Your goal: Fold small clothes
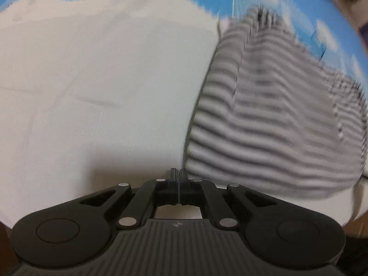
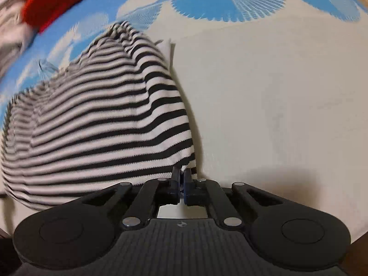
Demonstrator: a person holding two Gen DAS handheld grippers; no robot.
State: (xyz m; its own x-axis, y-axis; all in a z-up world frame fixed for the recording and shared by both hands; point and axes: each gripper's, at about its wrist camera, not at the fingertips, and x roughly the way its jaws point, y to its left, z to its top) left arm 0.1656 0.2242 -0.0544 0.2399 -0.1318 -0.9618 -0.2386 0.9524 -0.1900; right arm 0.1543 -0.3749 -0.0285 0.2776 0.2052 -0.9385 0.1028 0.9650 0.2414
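A small black-and-white striped garment [image 2: 96, 115] lies bunched on a white sheet with blue flower prints. In the right wrist view it fills the left half, and my right gripper [image 2: 182, 172] is shut on its near right corner. In the left wrist view the same garment [image 1: 276, 115] is blurred at the right. My left gripper [image 1: 179, 172] is shut, its fingers pressed together right at the garment's near left corner; I see no cloth between them.
The white sheet [image 1: 92, 92] spreads wide to the left in the left wrist view and to the right [image 2: 287, 103] in the right wrist view. A red cloth [image 2: 57, 2] and other clothes lie at the far left, beyond the striped garment.
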